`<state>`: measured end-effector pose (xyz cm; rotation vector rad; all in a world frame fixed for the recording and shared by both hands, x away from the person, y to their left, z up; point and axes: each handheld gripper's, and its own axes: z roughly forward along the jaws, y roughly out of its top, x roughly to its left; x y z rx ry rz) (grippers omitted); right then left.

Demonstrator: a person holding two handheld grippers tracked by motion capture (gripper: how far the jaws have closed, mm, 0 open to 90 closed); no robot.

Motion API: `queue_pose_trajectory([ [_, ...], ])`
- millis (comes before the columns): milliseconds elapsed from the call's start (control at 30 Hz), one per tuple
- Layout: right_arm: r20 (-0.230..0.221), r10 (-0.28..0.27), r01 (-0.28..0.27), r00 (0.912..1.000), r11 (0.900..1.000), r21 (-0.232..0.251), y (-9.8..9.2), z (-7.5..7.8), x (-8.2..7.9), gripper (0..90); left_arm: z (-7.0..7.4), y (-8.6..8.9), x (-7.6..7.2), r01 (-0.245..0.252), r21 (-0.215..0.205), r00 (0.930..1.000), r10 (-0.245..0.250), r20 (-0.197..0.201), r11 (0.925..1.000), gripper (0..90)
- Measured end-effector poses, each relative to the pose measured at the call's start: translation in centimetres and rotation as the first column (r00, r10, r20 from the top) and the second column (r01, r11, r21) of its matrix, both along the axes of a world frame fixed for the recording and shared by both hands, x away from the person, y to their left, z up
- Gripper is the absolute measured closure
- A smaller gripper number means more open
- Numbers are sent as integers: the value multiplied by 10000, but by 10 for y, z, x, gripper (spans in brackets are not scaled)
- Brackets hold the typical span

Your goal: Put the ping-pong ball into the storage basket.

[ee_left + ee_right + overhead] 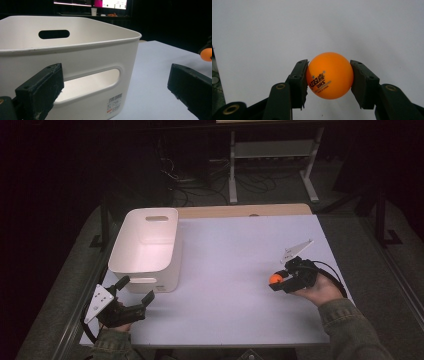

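The right gripper [329,82] clamps an orange ball [329,75] above the counter [235,270], while the left gripper [134,292] gapes empty beside the white bin [145,250].

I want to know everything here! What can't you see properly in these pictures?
- Bin: its near inside bottom, high view, hidden by its own front wall.
- Bin label: print too small, left gripper view.
- Ball: its sides, right gripper view, covered by the right tool.
- Room behind the table: too dark, high view.
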<state>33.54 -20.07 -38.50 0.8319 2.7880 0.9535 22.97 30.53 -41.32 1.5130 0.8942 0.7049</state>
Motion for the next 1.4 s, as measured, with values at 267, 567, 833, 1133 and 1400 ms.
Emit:
queue_pose_trajectory([
  [267, 175, 152, -152, 9997, 9999, -14, 5, 11, 3, 496, 0, 0, 0, 8, -9, 10000, -8, -1, 10000, 0],
  [567, 421, 436, -435, 9982, 9990, -40, 13, 28, 7, 496, 0, 0, 0, 22, -15, 10000, -22, 3, 10000, 0],
  [833, 623, 638, -631, 9960, 9979, -133, 20, 41, 12, 496, 0, 0, 0, 28, -22, 10000, -28, 1, 10000, 0],
  [1133, 786, 847, -835, 9933, 9963, -190, 27, 56, 15, 496, 1, 0, -1, 48, -5, 10000, -48, 46, 10000, 1],
  [1400, 955, 1005, -992, 9903, 9949, -182, 35, 69, 18, 496, 1, 0, -1, 41, -29, 10000, -41, 49, 10000, 1],
])
